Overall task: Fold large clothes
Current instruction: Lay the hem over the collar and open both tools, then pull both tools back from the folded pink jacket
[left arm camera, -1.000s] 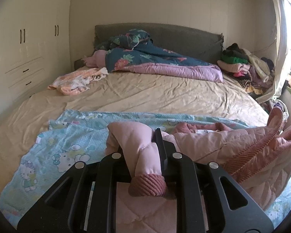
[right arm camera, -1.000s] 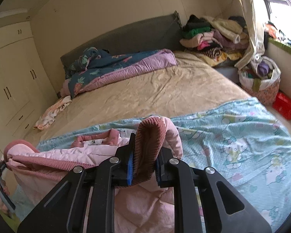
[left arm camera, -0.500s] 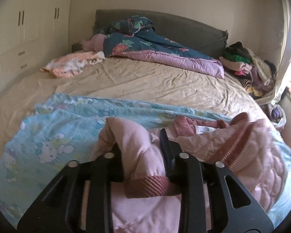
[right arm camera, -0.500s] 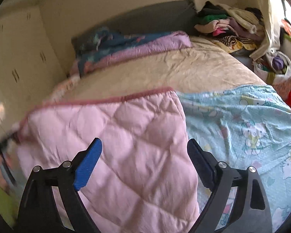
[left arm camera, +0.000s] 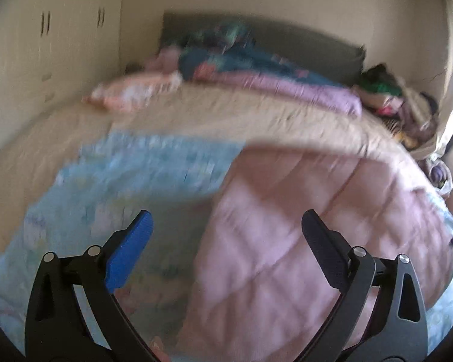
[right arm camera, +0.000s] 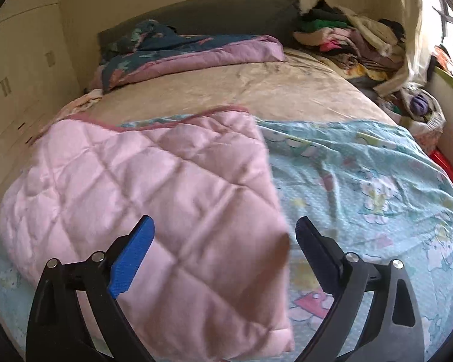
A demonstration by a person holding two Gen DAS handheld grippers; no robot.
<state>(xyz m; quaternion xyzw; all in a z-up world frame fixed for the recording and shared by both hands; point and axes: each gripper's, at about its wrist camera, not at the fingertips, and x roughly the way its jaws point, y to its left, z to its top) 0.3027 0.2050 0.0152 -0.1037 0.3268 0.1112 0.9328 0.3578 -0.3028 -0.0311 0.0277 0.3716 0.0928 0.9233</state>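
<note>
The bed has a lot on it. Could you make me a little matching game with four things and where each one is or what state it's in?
Things:
1. pink quilted jacket
2. clothes pile
3. purple-edged duvet
4. right gripper

Descriptions:
A. open, holding nothing
B. far right corner of the bed
C. by the grey headboard
D. lying on the blue cartoon sheet

Pairs: 1-D, 2-B, 3-C, 4-A

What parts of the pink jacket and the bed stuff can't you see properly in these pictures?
- Pink jacket: sleeves and collar show in neither view; only its quilted side faces up.
- Its near edge, right wrist view: hidden behind the open right gripper.
- Left wrist view: motion blur smears the cartoon sheet around the open left gripper.
- Clothes pile: too jumbled to tell garments apart.
</note>
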